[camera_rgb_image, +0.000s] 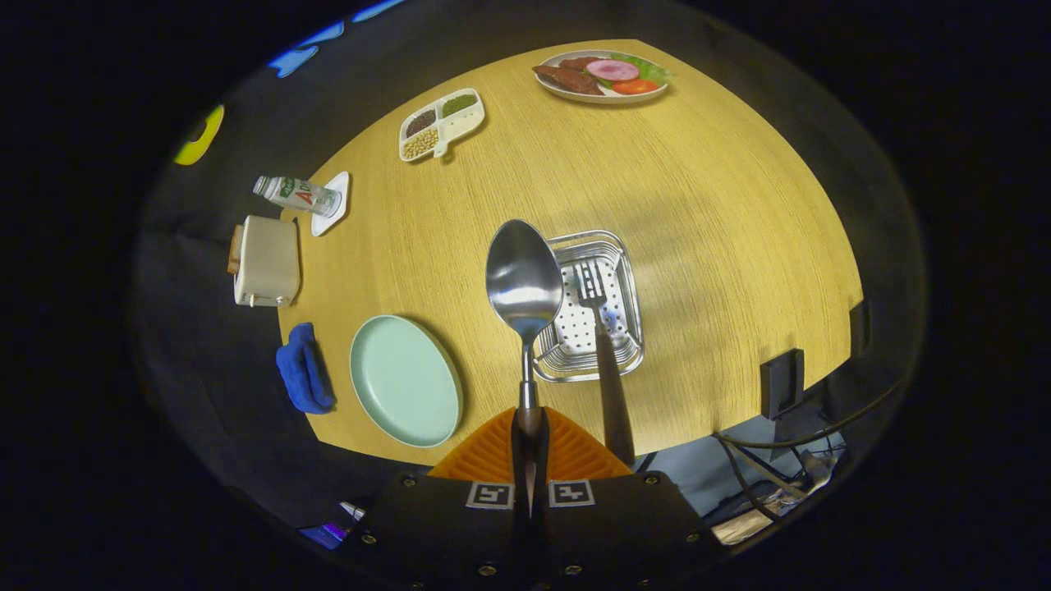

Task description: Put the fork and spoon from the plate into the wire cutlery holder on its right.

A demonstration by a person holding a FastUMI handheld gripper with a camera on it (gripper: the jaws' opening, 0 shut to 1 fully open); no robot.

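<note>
The wire cutlery holder [588, 308] was taken as landmark. Its opening was partly occupied by a fork [594, 295] standing in it, handle leaning toward the gripper [530, 431], whose fingers were closed on the spoon [524, 283] held just left of the holder. Bare table [722, 213] was seen right of and beyond the holder. Left of it lay a plate [404, 379], farther left a blue cloth [302, 368] and toaster [266, 261].
</note>
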